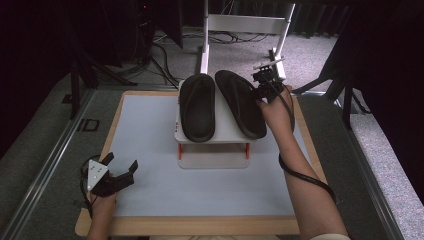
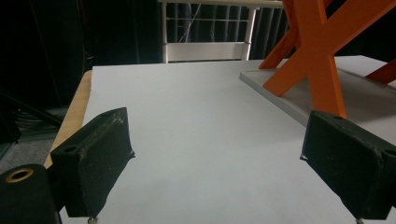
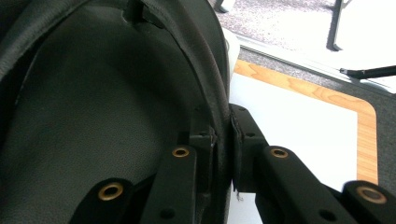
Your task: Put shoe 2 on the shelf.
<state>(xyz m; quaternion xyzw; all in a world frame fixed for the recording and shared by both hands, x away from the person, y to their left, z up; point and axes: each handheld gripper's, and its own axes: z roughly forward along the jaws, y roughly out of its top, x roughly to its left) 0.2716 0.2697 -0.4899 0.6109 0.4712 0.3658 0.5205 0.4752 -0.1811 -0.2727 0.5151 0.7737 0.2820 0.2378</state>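
Two black slippers lie side by side on a small white rack (image 1: pixel 215 137) with orange legs. The left slipper (image 1: pixel 197 106) lies straight; the right slipper (image 1: pixel 240 102) slants toward the right front. My right gripper (image 1: pixel 260 90) is shut on the right slipper's outer edge (image 3: pixel 223 126), one jaw inside the sole and one outside. My left gripper (image 1: pixel 120 167) rests at the table's front left, open, with nothing between its pads (image 2: pixel 95 154). The rack's orange legs (image 2: pixel 322 60) rise ahead and to the right in the left gripper view.
The white mat (image 1: pixel 165 185) covers a wooden-edged table (image 1: pixel 200 226). A white frame (image 1: pixel 245 25) stands on the carpet behind the table, with cables on the floor. Dark stands flank both sides.
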